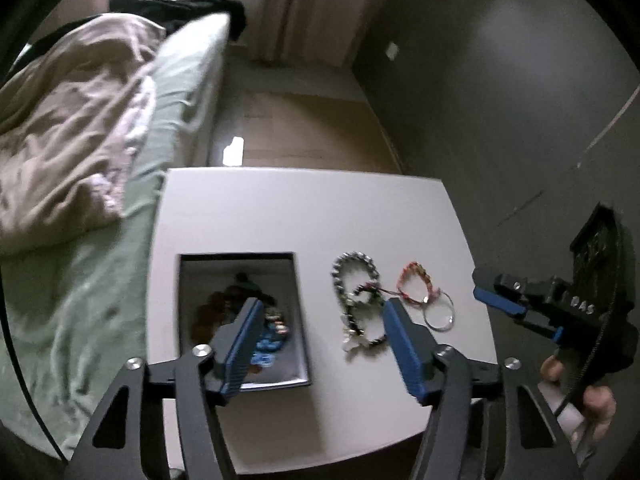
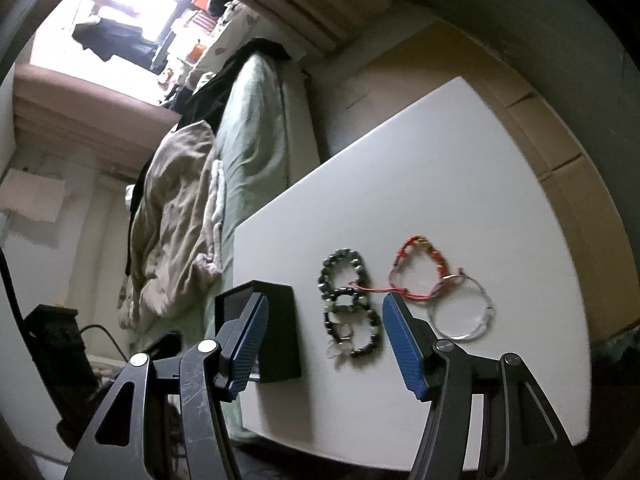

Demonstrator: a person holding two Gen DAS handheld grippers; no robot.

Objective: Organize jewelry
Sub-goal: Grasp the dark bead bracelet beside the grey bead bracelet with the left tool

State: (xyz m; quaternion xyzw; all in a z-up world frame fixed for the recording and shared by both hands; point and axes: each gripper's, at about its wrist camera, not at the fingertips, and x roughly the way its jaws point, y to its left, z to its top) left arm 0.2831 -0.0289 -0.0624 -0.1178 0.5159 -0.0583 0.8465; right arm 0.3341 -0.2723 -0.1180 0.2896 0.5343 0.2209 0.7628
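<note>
A black jewelry box [image 1: 301, 320] is sitting open on the white table [image 1: 304, 212], already holding several pieces. Just to its right are lying a grey beaded bracelet [image 1: 352, 270], a red cord bracelet [image 1: 416, 282] and a thin silver bangle [image 1: 440, 314], touching one another. Both the left gripper [image 1: 320, 340] and the right gripper [image 2: 322, 340] are hovering with fingers spread, pinching nothing. A green bed [image 1: 80, 300] is standing beside the table.

Matt white table [image 1: 280, 216], crumpled cloth blanket [image 1: 68, 120]
</note>
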